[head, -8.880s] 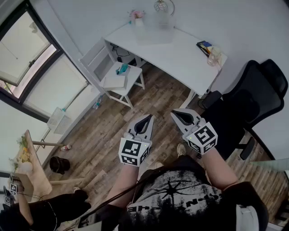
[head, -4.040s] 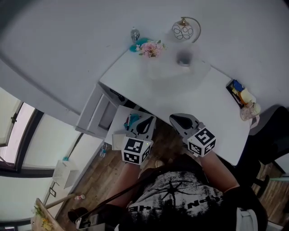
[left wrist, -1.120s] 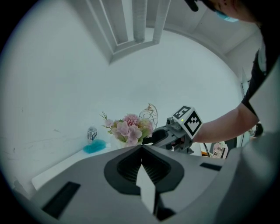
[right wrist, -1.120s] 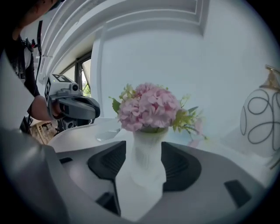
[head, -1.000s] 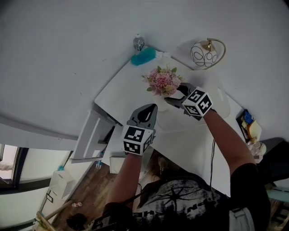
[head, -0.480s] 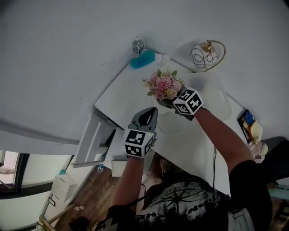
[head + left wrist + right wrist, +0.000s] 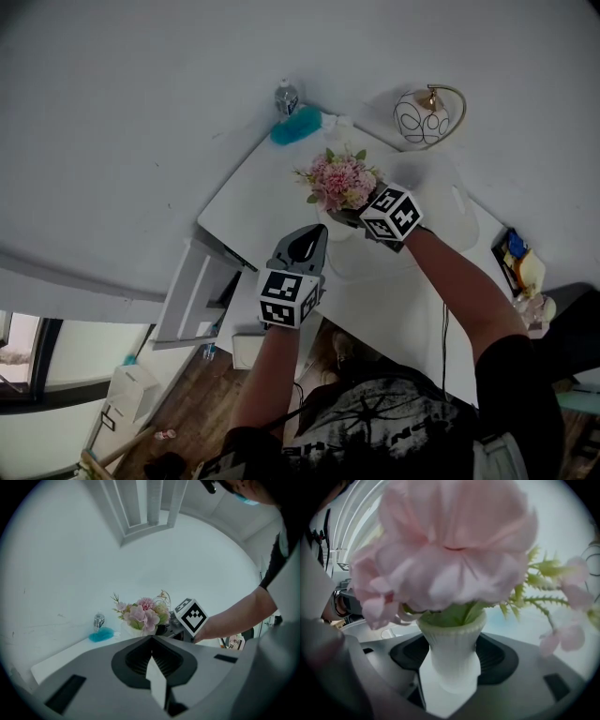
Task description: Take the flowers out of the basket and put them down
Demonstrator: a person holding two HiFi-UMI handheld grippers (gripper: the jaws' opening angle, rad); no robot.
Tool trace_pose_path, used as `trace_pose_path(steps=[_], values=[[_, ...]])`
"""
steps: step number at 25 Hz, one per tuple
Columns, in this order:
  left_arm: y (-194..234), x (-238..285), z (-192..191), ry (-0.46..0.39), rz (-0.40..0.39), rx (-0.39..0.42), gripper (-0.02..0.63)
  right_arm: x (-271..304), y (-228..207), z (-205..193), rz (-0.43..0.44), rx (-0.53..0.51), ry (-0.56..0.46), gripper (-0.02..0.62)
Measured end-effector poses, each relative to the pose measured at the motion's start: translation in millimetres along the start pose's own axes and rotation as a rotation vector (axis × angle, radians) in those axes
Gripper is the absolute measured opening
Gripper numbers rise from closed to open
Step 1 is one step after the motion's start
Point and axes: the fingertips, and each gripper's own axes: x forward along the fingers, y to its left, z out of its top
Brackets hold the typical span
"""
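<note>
A white table [image 7: 258, 192] seen from above, set against a pale wall. I am reaching over it with a gripper in each hand.

My right gripper [image 7: 354, 217] is stretched out towards the table's far edge, where a bunch of pink flowers [image 7: 339, 181] with green leaves stands in a small white ribbed vase [image 7: 452, 653]. In the right gripper view the vase fills the space between my jaws. They are spread wide, one on each side of its narrow waist, and their dark pads are just clear of it rather than pressing on it. The blooms spill out above the rim, close to the camera and blurred.

My left gripper [image 7: 152, 641] hangs over the near edge of the table, well apart from the flowers. Its jaws are closed together with nothing between them. From its own view I look across the table top at the flowers and at my right gripper just beside them.

At the far left corner of the table a fluffy blue duster [image 7: 295, 125] lies next to a small can [image 7: 286, 96]. Along the far edge, to the right of the flowers, stands a lamp with a wire globe [image 7: 420, 117].
</note>
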Motion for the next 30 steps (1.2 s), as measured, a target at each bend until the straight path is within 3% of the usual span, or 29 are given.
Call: trace_pose_path(steps=[10,30], values=[[-9,-9,6,0.0,0.007,0.031,0.011,-25,3,12,-0.005,0.028,-0.061,0.318],[-53,-44,33,-0.007,-0.019,0.103,0.011,-133,38,91,-0.074,-0.011,-0.218,0.318]])
